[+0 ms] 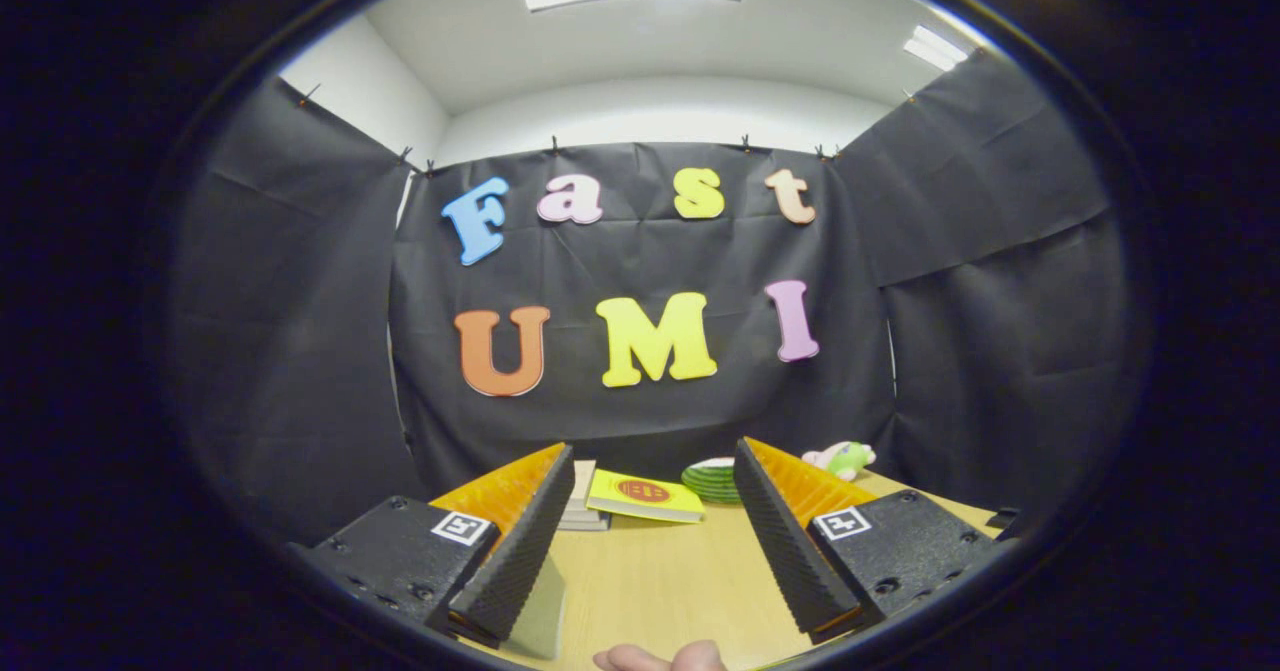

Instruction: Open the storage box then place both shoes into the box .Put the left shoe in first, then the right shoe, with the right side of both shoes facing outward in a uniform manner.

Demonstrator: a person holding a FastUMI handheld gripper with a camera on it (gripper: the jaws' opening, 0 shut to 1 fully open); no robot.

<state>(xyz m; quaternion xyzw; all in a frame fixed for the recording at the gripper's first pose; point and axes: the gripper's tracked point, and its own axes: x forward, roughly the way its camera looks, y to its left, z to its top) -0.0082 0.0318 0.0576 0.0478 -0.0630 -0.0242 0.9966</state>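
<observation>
The gripper [655, 541] holds its jaws wide apart above a tabletop [670, 581]; beyond them lie a yellow book [645, 497] and green plates [712, 479].

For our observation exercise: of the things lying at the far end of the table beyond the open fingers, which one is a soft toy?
The green and pink plush toy, beyond the gripper. The yellow book and the stack of green plates are flat and hard.

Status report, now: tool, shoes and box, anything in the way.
Tool open, nothing between its fingers, held above the table. No shoe or box ahead. Beyond the fingers: yellow book, green plates, plush toy. Fingertips at near edge.
</observation>
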